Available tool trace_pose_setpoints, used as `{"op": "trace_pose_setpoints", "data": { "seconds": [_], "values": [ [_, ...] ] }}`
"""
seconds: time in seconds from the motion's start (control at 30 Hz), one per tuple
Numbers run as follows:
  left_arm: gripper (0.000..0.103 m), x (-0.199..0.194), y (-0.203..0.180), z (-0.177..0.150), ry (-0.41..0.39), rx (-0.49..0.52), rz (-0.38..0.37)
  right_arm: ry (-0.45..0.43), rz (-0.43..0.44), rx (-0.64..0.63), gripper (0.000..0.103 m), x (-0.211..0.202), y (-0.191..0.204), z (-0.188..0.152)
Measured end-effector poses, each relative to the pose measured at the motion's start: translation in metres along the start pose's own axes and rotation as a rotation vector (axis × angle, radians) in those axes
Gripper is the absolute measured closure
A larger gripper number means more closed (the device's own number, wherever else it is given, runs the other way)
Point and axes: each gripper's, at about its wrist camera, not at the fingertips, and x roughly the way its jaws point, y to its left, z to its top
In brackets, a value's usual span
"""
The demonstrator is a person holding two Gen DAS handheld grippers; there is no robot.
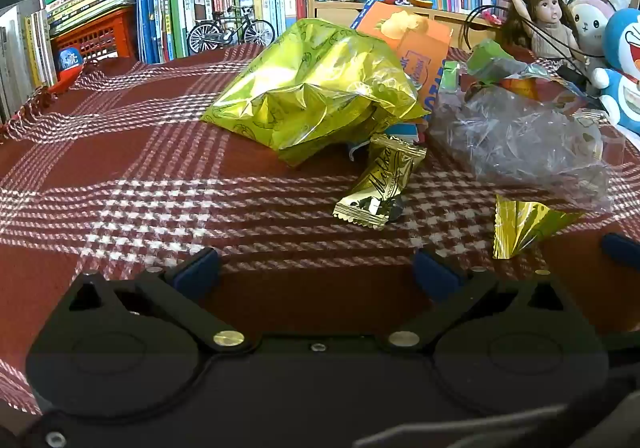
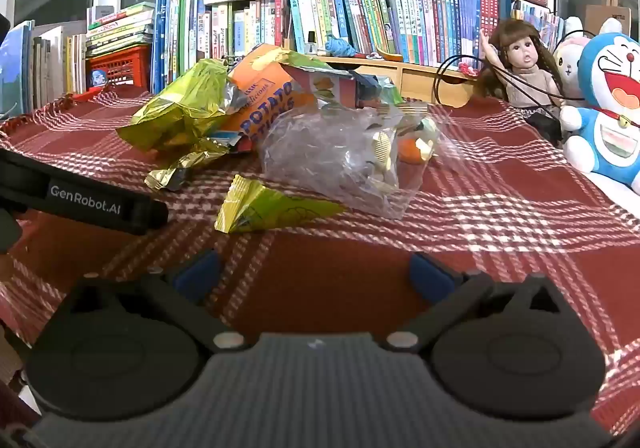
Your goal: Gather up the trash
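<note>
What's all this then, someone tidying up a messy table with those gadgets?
Pretty much. A person holds a pair of tongs in each hand, the left tongs and the right tongs, over a checked tablecloth. Both are wide open and hold nothing yet. The rubbish lies just ahead: a crumpled green foil bag, an orange snack box, a clear plastic bag and two small gold wrappers. Nothing has been picked up.

"Milka", with part of "CHOCOLATE" under it, in dark script on gold candy wrapper (image 1: pixel 378 183) at table centre. "POTATO STICKS" in blue capitals, small cursive line above unclear, on orange box (image 2: pixel 266 99) at 11 o'clock of clear bag (image 2: pixel 344 155). "GenRobot.AI" in white on black arm (image 2: pixel 84 201) at 9 o'clock. Book spines (image 2: pixel 256 27) lettered, too small to read.
</note>
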Motion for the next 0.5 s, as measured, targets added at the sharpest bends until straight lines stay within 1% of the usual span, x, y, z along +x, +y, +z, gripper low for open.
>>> {"op": "trace_pose_setpoints", "data": {
  "seconds": [0.5],
  "values": [
    [0.000,0.0001,-0.0001,0.0000,0.003,0.001,0.001,0.003,-0.002,0.002,0.000,0.0005,0.0002,0.0004]
  ]
}}
